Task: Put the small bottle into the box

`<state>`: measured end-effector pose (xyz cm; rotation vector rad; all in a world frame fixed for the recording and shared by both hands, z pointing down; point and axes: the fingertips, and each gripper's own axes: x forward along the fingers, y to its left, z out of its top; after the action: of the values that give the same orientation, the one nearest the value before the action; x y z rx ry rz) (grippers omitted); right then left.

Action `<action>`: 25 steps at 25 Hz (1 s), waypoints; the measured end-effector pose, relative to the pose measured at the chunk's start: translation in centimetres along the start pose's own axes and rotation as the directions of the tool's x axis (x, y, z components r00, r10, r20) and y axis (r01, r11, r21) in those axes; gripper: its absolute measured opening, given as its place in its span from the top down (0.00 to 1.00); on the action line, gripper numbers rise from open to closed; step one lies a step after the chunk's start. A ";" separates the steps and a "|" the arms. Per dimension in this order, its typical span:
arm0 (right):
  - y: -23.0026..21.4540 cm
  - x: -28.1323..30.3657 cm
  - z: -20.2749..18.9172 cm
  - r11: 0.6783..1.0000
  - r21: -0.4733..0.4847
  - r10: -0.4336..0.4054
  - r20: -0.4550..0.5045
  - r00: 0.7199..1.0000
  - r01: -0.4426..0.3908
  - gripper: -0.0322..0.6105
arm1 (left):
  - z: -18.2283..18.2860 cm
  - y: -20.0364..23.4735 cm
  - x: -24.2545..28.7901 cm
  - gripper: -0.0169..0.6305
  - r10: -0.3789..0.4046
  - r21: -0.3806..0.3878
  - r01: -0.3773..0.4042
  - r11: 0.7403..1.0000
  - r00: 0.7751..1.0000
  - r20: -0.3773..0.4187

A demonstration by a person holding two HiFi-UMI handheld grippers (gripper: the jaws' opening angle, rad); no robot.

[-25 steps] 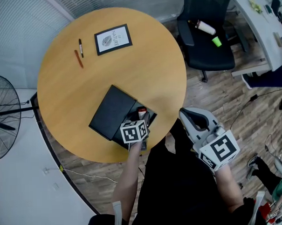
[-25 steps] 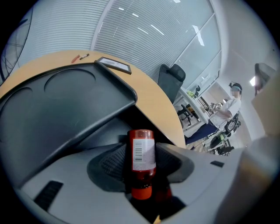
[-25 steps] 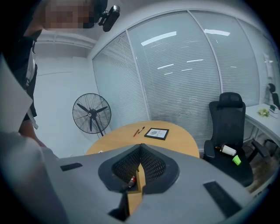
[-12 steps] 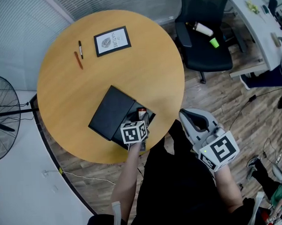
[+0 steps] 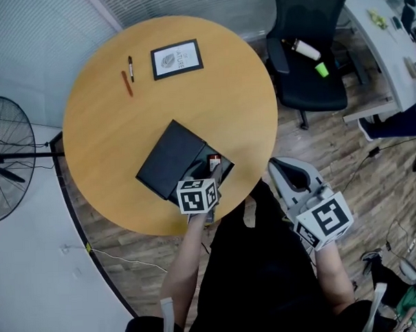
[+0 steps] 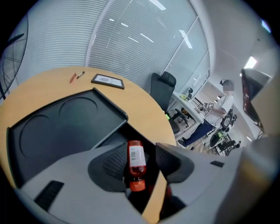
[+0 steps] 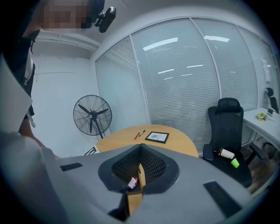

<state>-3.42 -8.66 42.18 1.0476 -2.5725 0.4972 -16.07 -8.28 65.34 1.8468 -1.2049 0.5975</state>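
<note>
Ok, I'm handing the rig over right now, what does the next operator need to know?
Left gripper: open, one jaw on each side of the small bottle, with a gap on the right side.
Right gripper: shut, empty, held off the near edge of the table.
The bottle appears to lie in the box, red cap toward the gripper. The lid is open.
Done: the bottle looks placed.
Left: lift the left gripper clear.

The right gripper's fingers meet, gripping nothing; a small bottle shows beyond, low in the slit under them. Farther off, a round wooden counter carries a framed picture and two pens, between a pedestal fan and a black office chair.
</note>
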 end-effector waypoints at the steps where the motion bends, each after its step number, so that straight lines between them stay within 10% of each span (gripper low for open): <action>1: 0.1 0.0 0.1 1.000 -0.003 0.005 0.005 1.000 -0.005 0.94 | 0.3 -0.2 -0.4 0.68 -0.001 0.003 0.001 1.000 1.000 0.013; 14: -0.1 -0.2 1.8 0.981 -0.066 0.186 0.031 0.982 -0.184 0.94 | 2.8 -2.4 -6.0 0.68 0.139 -0.041 -0.134 0.990 0.974 0.177; 25: -1.2 -1.5 2.2 0.909 -0.148 0.395 0.001 0.919 -0.390 0.94 | 3.9 -6.2 -11.4 0.74 0.344 -0.139 -0.315 0.939 0.881 0.324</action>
<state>-1.83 -9.49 39.85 0.4882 -2.8073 0.3795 -15.47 -4.57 52.31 1.7320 -1.7762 0.4042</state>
